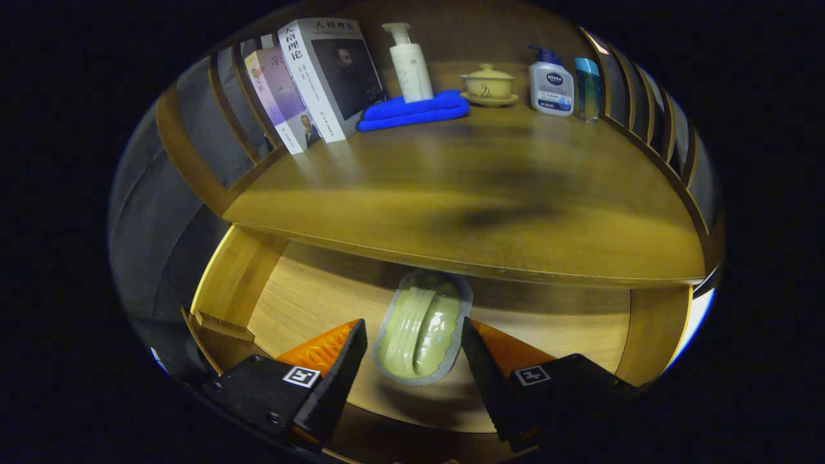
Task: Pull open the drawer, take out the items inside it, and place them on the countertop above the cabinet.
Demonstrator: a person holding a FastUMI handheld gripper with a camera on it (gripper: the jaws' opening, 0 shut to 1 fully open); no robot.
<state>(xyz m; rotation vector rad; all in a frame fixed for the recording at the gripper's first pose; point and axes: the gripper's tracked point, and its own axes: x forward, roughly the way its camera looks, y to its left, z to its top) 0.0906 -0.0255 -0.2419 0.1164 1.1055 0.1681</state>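
The drawer [309, 296] stands pulled open below the wooden countertop [451, 187]. A pale green ribbed item in a clear grey-edged pack [422, 328] sits between my two fingers, held lengthwise. It hangs a little above the drawer's light wood floor, with its shadow on the boards below. My gripper [413, 324] is shut on this pack, one finger against each long side. The pack's far end reaches up to the countertop's front edge.
Along the back of the countertop stand several books [322, 77], a folded blue cloth [416, 111] with a white pump bottle [409, 61] on it, a yellow lidded cup on a saucer [488, 84], a white lotion bottle [551, 84] and a blue bottle [587, 87]. Slatted rails flank both sides.
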